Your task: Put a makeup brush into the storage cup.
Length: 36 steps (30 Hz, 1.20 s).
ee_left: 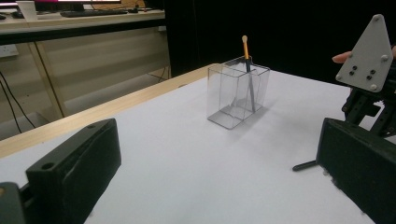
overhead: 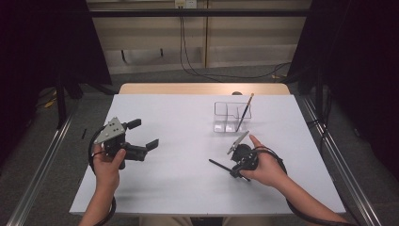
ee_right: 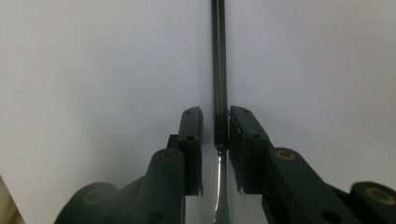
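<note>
A thin black pen-like stick [overhead: 220,166] [ee_right: 219,70] lies flat on the white table [overhead: 188,141]. My right gripper [overhead: 234,172] [ee_right: 215,126] straddles it low over the table. Its jaws stand a little apart: the right one is at the stick, and a narrow gap shows at the left one. The stick's far end [ee_left: 306,165] pokes out toward the left. A clear plastic organizer [overhead: 226,117] [ee_left: 236,93] stands beyond it, with a wooden-handled brush [overhead: 245,110] [ee_left: 247,60] leaning in one compartment. My left gripper [overhead: 143,134] [ee_left: 219,177] is held wide open and empty over the table's left side.
The right gripper's grey three-cornered plate [ee_left: 366,56] rises at the right of the left gripper view. A wooden edge [overhead: 202,88] borders the table's far side. Metal rails [overhead: 329,141] run along both sides, and cables [overhead: 211,73] lie on the floor beyond.
</note>
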Each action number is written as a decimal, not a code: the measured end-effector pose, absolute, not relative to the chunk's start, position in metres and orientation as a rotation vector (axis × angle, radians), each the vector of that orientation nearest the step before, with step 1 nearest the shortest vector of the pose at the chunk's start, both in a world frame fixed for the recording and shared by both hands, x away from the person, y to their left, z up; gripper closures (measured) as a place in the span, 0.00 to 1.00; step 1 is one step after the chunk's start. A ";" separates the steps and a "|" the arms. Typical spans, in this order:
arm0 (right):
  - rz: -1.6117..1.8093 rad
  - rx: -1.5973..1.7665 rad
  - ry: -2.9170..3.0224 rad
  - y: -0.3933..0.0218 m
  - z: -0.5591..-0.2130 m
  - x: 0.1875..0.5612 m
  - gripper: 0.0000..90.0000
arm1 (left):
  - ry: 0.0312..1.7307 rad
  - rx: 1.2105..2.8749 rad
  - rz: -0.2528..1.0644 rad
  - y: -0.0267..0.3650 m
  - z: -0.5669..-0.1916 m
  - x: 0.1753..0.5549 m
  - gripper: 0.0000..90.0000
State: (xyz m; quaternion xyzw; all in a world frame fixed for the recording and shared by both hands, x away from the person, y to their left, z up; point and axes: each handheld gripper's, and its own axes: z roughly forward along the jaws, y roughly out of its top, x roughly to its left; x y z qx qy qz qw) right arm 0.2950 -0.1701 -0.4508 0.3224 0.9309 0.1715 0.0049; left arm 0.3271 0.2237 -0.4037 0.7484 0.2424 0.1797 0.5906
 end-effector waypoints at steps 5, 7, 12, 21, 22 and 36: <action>0.522 1.041 2.908 -0.179 -0.451 0.292 0.85 | 0.555 1.739 0.411 0.221 -0.403 0.328 0.00; 0.532 1.055 2.898 -0.180 -0.451 0.291 0.87 | 0.557 1.736 0.410 0.220 -0.402 0.328 0.00; 0.484 1.084 2.899 -0.177 -0.451 0.294 0.91 | 0.548 1.737 0.413 0.219 -0.402 0.329 0.00; 0.346 1.036 2.936 -0.166 -0.449 0.300 0.90 | 0.552 1.738 0.407 0.219 -0.403 0.329 0.00; 0.345 1.028 2.940 -0.166 -0.449 0.300 0.90 | 0.551 1.738 0.405 0.219 -0.403 0.329 0.00; 0.384 1.010 2.975 -0.170 -0.449 0.304 0.94 | 0.541 1.747 0.378 0.218 -0.404 0.329 0.00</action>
